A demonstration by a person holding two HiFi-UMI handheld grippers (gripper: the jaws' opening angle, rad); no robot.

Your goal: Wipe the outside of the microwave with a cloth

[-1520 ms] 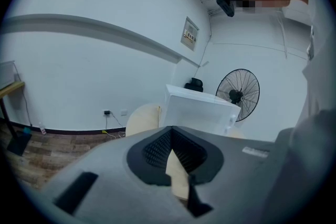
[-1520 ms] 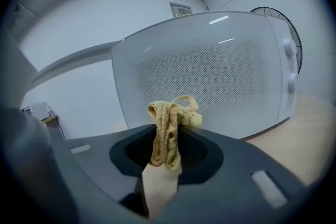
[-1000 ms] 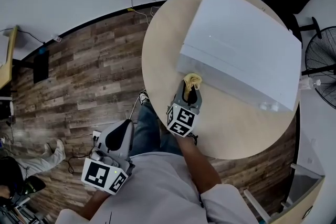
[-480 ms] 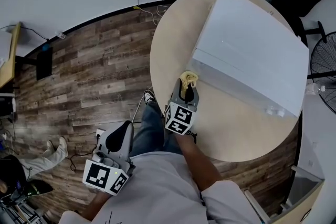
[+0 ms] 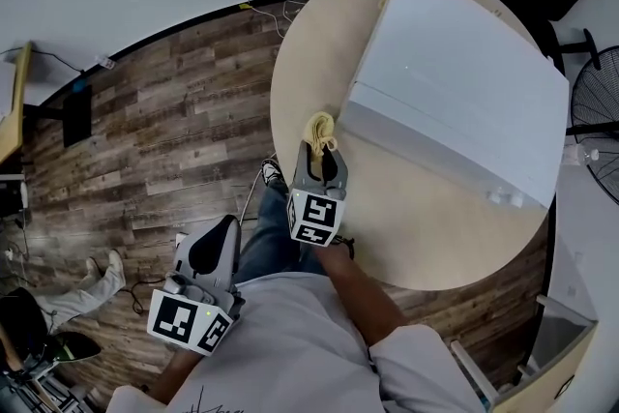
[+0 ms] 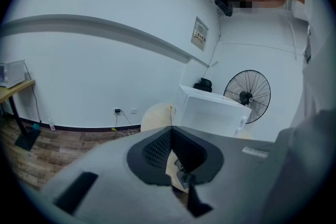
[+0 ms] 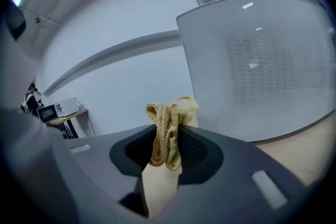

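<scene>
My right gripper point(image 5: 318, 150) is clamped on the bunched yellow cloth point(image 5: 320, 125) by the table's point(image 5: 406, 237) left edge. The microwave point(image 5: 464, 92) lies just to its right, front-left corner nearest. My left gripper point(image 5: 215, 251), jaws together and empty, hangs off the table.

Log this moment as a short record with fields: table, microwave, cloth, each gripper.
table: round, light wood
microwave: white, stands on the table, filling its far right part
cloth: yellow, bunched, just off the microwave's near left corner; contact cannot be told
right gripper: shut on the cloth, over the table's left part
left gripper: shut, empty, held off the table above the wood floor
</scene>
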